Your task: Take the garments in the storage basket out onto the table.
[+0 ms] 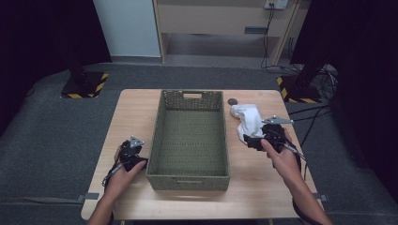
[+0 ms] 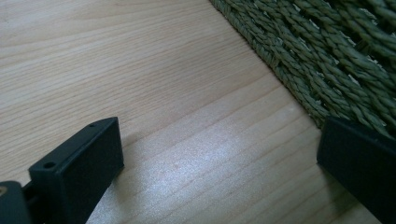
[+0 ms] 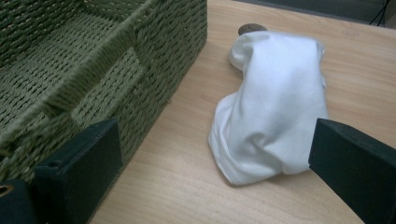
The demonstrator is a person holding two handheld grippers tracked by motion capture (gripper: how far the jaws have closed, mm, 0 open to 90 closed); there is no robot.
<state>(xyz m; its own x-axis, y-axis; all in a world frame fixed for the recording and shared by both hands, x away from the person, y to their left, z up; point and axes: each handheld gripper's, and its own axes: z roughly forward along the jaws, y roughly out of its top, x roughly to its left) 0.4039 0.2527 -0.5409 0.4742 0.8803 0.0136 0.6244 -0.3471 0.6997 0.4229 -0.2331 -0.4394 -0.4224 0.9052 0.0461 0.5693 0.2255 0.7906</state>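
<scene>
Step in hand, judged from layout: approach to the crumpled white cloth [image 3: 273,105], likely for transfer into the rectangular green woven basket [image 1: 162,140]. No grasp made yet.

Cloth lies on the light wooden table [image 1: 133,112], right of the basket and just beside its right wall, toward the far half. A small dark round object [image 1: 233,101] sits at the cloth's far end; contact between the 2 cannot be told. Basket interior is bare.

Right gripper [image 1: 260,140]: jaws apart, aimed at the cloth's near end, 1 jaw on each side of it in the right gripper view, not closing on it. Right hand [image 1: 277,154] extends forward from the near right.

Left gripper [image 2: 219,172]: jaws apart over bare table, just beside the basket's left wall, holding nothing. Left hand [image 1: 124,171] low, near the near-left corner.

Next move calls for advancing the right jaws around a fold, then closing.
</scene>
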